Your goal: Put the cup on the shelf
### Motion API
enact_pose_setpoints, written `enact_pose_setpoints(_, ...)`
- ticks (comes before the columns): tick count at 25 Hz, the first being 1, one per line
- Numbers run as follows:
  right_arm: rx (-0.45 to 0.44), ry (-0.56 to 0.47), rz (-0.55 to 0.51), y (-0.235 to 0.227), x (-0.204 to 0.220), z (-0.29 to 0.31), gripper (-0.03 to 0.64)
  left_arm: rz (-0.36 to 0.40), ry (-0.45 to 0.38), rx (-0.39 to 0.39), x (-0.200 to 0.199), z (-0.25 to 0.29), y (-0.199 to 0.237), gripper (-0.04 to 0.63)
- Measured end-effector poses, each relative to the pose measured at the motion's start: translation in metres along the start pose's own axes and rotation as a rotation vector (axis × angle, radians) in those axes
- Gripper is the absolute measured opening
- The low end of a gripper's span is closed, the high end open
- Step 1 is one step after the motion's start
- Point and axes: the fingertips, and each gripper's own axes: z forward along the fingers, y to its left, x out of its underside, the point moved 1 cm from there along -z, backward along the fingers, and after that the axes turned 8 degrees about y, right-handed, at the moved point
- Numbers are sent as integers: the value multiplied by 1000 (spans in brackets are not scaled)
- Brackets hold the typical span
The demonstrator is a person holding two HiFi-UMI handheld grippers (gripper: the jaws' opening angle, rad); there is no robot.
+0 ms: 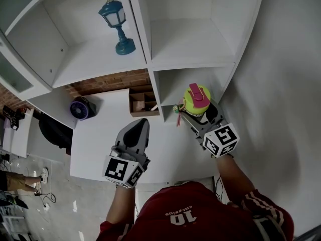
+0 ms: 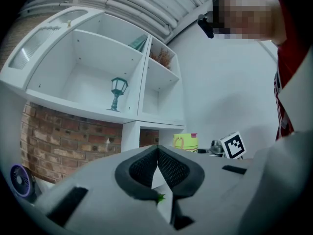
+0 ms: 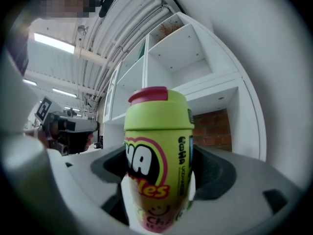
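Head view: cup (image 1: 196, 97) seen from above, so lid hides most of its body, and right gripper (image 1: 193, 112) tips are covered by it. Right gripper view: cup base cut off by bottom edge; small print down its side too fine to read. Left gripper view: only cup top shows over left gripper (image 2: 157, 151) body; green speck (image 2: 160, 197) btwn its pads too small to tell. Can't ID brown stuff (image 2: 164, 58) in upper cell of shelf (image 2: 143, 82). Contents of box (image 1: 144, 102) too dark. A person (image 1: 22, 177) at lower-left edge is cut off.
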Motion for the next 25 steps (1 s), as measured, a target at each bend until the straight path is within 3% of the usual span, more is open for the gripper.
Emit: enact_pose_setpoints(25,-38,-18,-35,-14,5,108,388,-11,18,-92,0,12,63,5)
